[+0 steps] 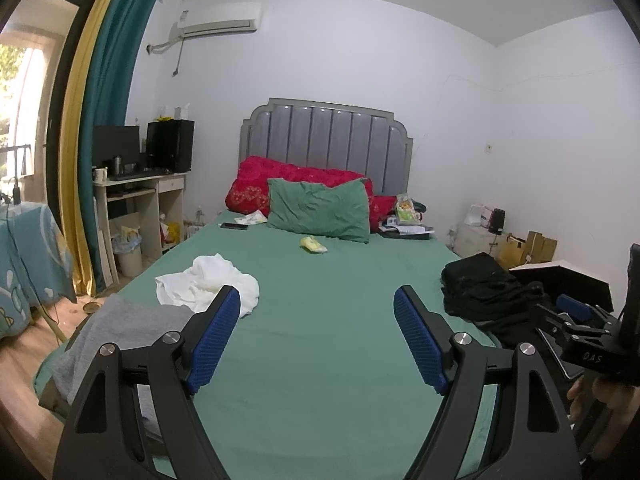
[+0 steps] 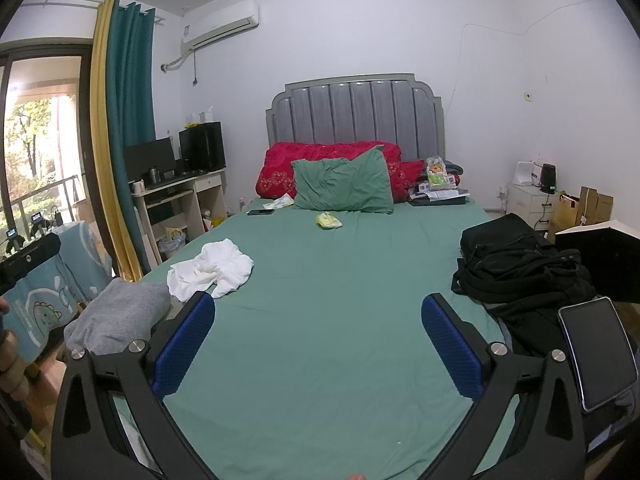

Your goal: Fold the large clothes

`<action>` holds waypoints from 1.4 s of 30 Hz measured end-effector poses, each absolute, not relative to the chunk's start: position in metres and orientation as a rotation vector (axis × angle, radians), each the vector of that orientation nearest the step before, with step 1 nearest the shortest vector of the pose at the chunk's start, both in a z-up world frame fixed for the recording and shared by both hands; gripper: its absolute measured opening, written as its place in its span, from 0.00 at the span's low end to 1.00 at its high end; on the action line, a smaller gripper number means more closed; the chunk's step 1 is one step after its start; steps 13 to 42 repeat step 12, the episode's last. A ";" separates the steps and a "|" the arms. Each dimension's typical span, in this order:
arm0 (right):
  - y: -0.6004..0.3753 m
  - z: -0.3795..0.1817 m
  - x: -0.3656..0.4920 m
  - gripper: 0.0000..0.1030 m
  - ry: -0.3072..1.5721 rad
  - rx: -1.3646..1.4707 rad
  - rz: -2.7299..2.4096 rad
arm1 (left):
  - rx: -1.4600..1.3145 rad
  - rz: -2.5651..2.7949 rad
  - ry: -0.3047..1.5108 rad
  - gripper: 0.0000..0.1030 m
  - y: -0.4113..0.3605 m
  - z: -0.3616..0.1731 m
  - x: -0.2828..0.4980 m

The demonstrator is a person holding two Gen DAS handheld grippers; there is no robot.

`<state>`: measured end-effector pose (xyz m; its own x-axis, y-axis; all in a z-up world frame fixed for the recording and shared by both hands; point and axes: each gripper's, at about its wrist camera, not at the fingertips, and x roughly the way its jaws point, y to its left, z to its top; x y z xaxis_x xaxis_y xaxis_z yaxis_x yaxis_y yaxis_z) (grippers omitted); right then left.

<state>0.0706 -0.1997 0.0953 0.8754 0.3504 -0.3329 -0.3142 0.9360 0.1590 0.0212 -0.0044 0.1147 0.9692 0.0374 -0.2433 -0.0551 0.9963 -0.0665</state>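
Note:
A crumpled white garment [image 1: 208, 286] lies on the left part of the green bed sheet [image 1: 320, 320]; it also shows in the right wrist view [image 2: 212, 270]. A folded grey garment [image 1: 120, 336] lies at the bed's near left corner, also in the right wrist view [image 2: 120, 312]. My left gripper [image 1: 318, 304] is open and empty above the near end of the bed. My right gripper [image 2: 318, 312] is open and empty too, and it shows at the right edge of the left wrist view [image 1: 576, 312].
A black backpack [image 2: 516, 264] and a tablet [image 2: 596, 348] lie at the bed's right edge. A green pillow [image 2: 344, 186], red quilt [image 2: 280, 168], phone [image 2: 260, 212], yellow packet [image 2: 328, 221] and clutter [image 2: 438, 188] sit near the headboard. A desk [image 2: 180, 200] stands left.

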 end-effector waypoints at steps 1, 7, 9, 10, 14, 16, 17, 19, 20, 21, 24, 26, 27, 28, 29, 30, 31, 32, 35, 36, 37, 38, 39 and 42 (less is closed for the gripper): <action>-0.200 0.095 0.071 0.99 0.367 0.101 0.348 | -0.074 0.046 0.243 0.80 -0.005 0.114 0.021; -0.201 0.095 0.071 0.99 0.367 0.102 0.348 | -0.073 0.050 0.247 0.80 -0.002 0.112 0.021; -0.200 0.096 0.071 0.99 0.367 0.102 0.349 | -0.070 0.050 0.251 0.80 -0.002 0.110 0.022; -0.200 0.094 0.070 0.99 0.367 0.101 0.348 | -0.071 0.049 0.250 0.80 -0.003 0.110 0.022; -0.201 0.093 0.071 0.99 0.368 0.102 0.350 | -0.071 0.045 0.249 0.80 -0.002 0.110 0.022; -0.201 0.093 0.071 0.99 0.368 0.102 0.350 | -0.071 0.045 0.249 0.80 -0.002 0.110 0.022; -0.201 0.093 0.071 0.99 0.368 0.102 0.350 | -0.071 0.045 0.249 0.80 -0.002 0.110 0.022; -0.201 0.093 0.071 0.99 0.368 0.102 0.350 | -0.071 0.045 0.249 0.80 -0.002 0.110 0.022; -0.201 0.093 0.071 0.99 0.368 0.102 0.350 | -0.071 0.045 0.249 0.80 -0.002 0.110 0.022; -0.201 0.093 0.071 0.99 0.368 0.102 0.350 | -0.071 0.045 0.249 0.80 -0.002 0.110 0.022; -0.201 0.093 0.071 0.99 0.368 0.102 0.350 | -0.071 0.045 0.249 0.80 -0.002 0.110 0.022; -0.201 0.093 0.071 0.99 0.368 0.102 0.350 | -0.071 0.045 0.249 0.80 -0.002 0.110 0.022; -0.201 0.093 0.071 0.99 0.368 0.102 0.350 | -0.071 0.045 0.249 0.80 -0.002 0.110 0.022; -0.201 0.093 0.071 0.99 0.368 0.102 0.350 | -0.071 0.045 0.249 0.80 -0.002 0.110 0.022; -0.201 0.093 0.071 0.99 0.368 0.102 0.350 | -0.071 0.045 0.249 0.80 -0.002 0.110 0.022; -0.201 0.093 0.071 0.99 0.368 0.102 0.350 | -0.071 0.045 0.249 0.80 -0.002 0.110 0.022; -0.201 0.093 0.071 0.99 0.368 0.102 0.350 | -0.071 0.045 0.249 0.80 -0.002 0.110 0.022; -0.201 0.093 0.071 0.99 0.368 0.102 0.350 | -0.071 0.045 0.249 0.80 -0.002 0.110 0.022; -0.201 0.093 0.071 0.99 0.368 0.102 0.350 | -0.071 0.045 0.249 0.80 -0.002 0.110 0.022; -0.201 0.093 0.071 0.99 0.368 0.102 0.350 | -0.071 0.045 0.249 0.80 -0.002 0.110 0.022; -0.201 0.093 0.071 0.99 0.368 0.102 0.350 | -0.071 0.045 0.249 0.80 -0.002 0.110 0.022; -0.201 0.093 0.071 0.99 0.368 0.102 0.350 | -0.071 0.045 0.249 0.80 -0.002 0.110 0.022; -0.201 0.093 0.071 0.99 0.368 0.102 0.350 | -0.071 0.045 0.249 0.80 -0.002 0.110 0.022; -0.201 0.093 0.071 0.99 0.368 0.102 0.350 | -0.071 0.045 0.249 0.80 -0.002 0.110 0.022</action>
